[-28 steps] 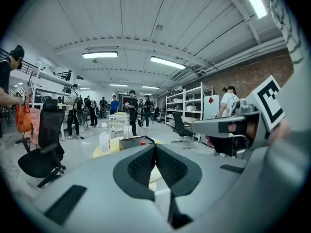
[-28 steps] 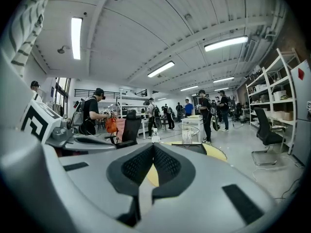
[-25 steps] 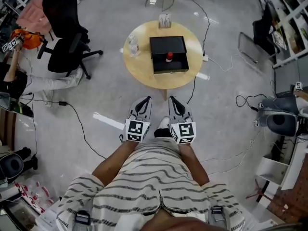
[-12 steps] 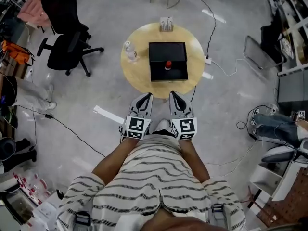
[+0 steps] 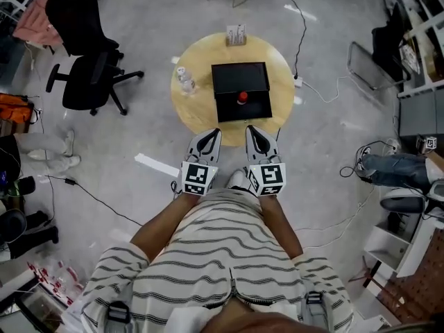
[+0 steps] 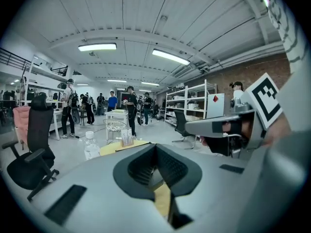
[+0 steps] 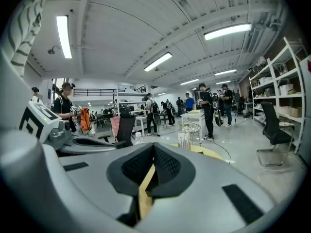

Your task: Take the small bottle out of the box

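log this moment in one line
task: not started | left gripper: shut, empty | right gripper: shut, empty | small bottle: in box on table

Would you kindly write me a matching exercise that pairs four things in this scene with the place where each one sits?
Things:
1. small bottle
2. clear water bottle
3. black office chair
4. small holder

Places, as seen in the head view:
A. on the floor, left of the table
B. inside the black box
C. at the table's far edge
D. on the tabletop, left of the box

Pairs: 1-B, 2-D, 3-A, 4-C
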A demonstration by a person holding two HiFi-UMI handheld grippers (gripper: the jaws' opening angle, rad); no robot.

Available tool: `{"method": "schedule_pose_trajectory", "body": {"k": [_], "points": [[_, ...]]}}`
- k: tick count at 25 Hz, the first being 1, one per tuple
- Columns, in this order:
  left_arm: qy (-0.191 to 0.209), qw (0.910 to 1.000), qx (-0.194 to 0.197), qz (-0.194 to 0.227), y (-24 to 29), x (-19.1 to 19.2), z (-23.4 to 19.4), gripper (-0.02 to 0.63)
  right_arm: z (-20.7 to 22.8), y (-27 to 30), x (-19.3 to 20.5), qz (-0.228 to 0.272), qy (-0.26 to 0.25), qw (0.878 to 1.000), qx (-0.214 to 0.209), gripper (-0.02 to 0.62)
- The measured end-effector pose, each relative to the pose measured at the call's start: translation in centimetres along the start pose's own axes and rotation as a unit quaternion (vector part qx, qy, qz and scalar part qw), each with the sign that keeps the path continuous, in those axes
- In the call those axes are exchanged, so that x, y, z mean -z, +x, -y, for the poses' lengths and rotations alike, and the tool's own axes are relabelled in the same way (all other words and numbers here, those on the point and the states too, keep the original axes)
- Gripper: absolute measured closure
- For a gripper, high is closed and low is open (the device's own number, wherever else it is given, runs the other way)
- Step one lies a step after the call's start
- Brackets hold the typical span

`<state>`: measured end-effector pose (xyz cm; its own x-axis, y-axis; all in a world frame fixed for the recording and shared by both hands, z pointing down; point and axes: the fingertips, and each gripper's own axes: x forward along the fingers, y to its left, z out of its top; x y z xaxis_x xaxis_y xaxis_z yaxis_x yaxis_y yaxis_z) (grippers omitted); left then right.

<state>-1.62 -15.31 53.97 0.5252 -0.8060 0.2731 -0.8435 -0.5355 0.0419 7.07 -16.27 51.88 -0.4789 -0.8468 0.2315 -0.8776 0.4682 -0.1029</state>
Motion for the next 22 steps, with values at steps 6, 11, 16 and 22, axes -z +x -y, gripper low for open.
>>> {"method": "schedule_pose_trajectory", "body": {"k": [6,11,16,22], "points": [[0.000,0.9999,0.015,-0.009,1.3,0.5,-1.9,0.584,1.4,2.8,0.9,-0.015,0.008,1.000,0.020,0.584],[-0.001,0.9995,0.027,-0.017,2.3,1.0,-2.2,0.584,2.6,4.5,2.5,-0.034,0.006,0.999,0.028,0.584],[0.001,0.9991,0.035,-0.025,2.5,1.7,-2.0,0.584,3.3,5.7,5.0,-0.055,0.008,0.998,0.022,0.583],[0.004,0.9986,0.038,-0.036,2.4,2.1,-2.2,0.584,4.4,8.0,6.6,-0.071,0.008,0.997,0.023,0.506]]}}
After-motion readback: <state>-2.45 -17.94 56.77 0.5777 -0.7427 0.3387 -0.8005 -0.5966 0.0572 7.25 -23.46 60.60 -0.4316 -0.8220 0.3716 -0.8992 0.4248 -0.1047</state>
